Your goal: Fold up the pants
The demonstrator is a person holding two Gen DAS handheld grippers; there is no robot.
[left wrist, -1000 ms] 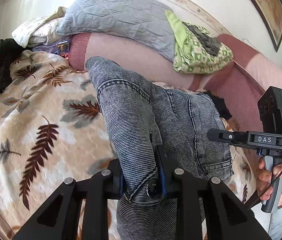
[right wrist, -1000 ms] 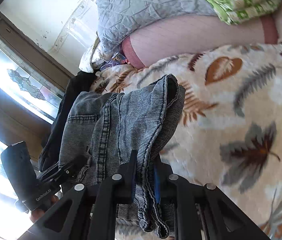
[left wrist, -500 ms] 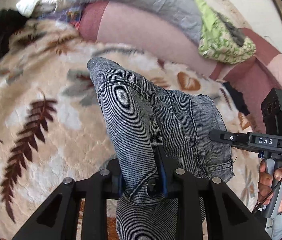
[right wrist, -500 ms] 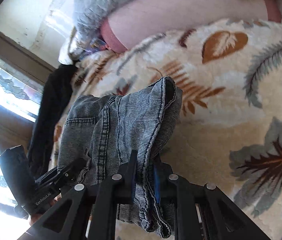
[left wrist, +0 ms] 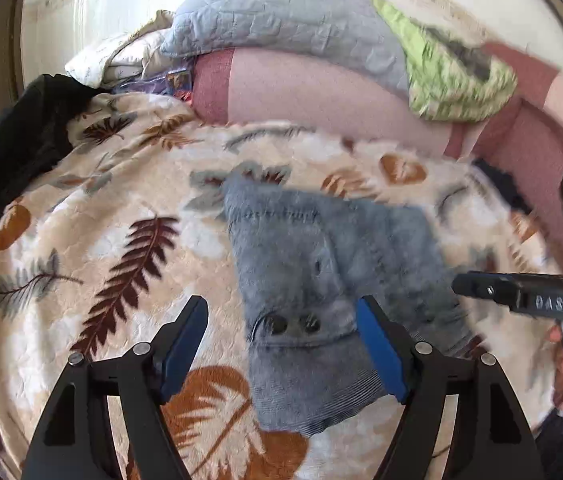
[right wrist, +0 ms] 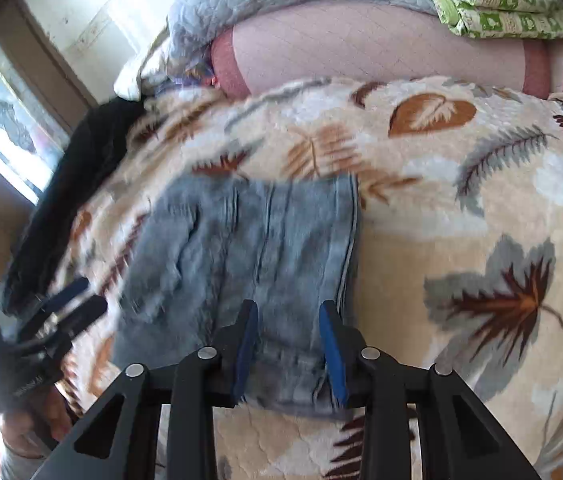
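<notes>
Your left gripper (left wrist: 281, 340) is spread wide, holding nothing, its blue pads either side of the waistband end of the folded grey jeans (left wrist: 321, 280), which lie on the leaf-patterned blanket (left wrist: 121, 240). Your right gripper (right wrist: 288, 344) is parted less widely, also gripping nothing, its pads flanking the near edge of the jeans (right wrist: 249, 248). Both views are blurred.

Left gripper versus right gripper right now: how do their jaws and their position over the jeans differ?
The left gripper has its jaws spread wide; the right gripper has a narrower gap, though also open. The left sits over the buttoned waistband end of the jeans; the right sits over a seamed edge near the jeans' side. Shared: both have blue pads, neither grips the denim, which lies on the leaf-print blanket.
</notes>
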